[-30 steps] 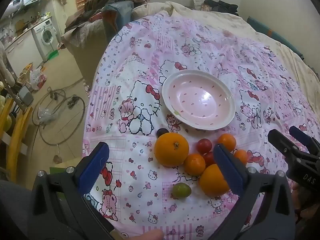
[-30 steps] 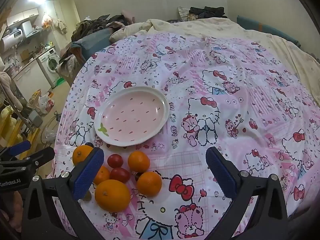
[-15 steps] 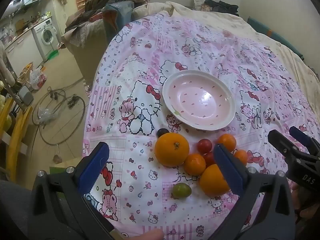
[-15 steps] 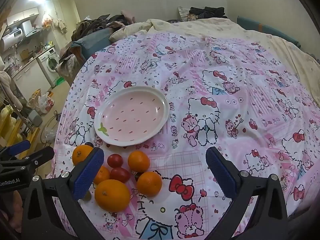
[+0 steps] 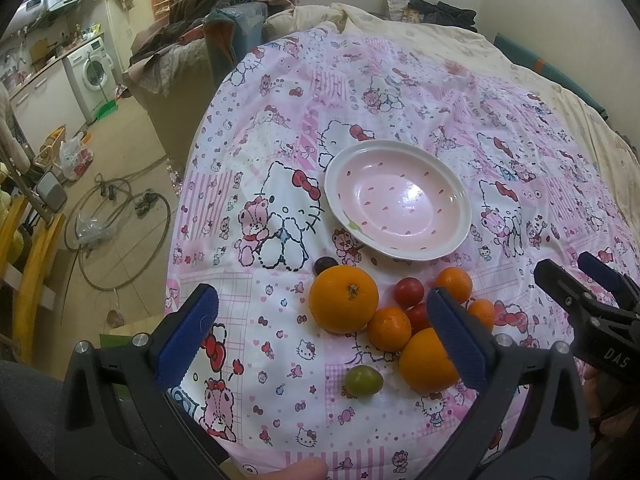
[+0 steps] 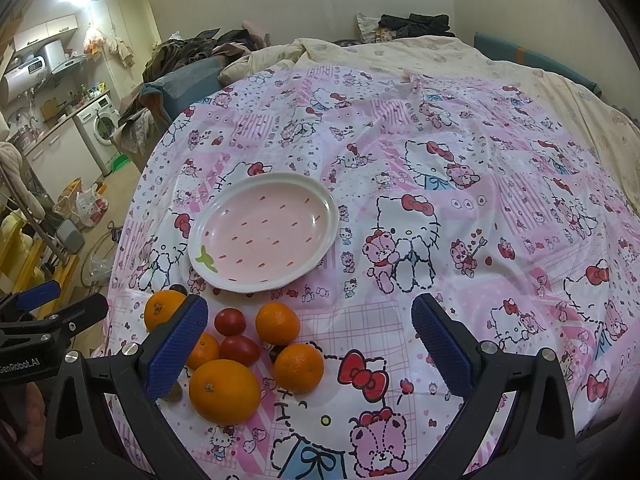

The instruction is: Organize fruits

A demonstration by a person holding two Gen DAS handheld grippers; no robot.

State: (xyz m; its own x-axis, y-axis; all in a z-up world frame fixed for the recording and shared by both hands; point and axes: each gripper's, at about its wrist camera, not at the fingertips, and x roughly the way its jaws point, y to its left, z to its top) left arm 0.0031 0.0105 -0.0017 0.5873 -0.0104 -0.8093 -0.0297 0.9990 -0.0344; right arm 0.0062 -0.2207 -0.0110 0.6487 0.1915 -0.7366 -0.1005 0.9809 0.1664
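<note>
The left tool (image 5: 322,330) hangs spread wide above the bed's (image 5: 400,92) near edge, gripping nothing. The fruits (image 5: 394,318) cluster there, just short of the empty plate (image 5: 456,240). The right tool (image 6: 310,340) is likewise spread, empty, beside them.

We hold our left gripper (image 5: 320,332) low over the near edge of the bed, its two blue-padded fingers (image 5: 188,334) spread wide apart with nothing between them. Our right gripper (image 6: 310,344) hangs just beside it at about the same height, fingers (image 6: 440,344) equally wide and gripping nothing. Both point forward, away from us. Each gripper shows at the edge of the other's view: the right one (image 5: 588,312) on the right side, the left one (image 6: 44,320) on the left. A fingertip of ours (image 5: 300,470) shows at the bottom of the left view.
</note>
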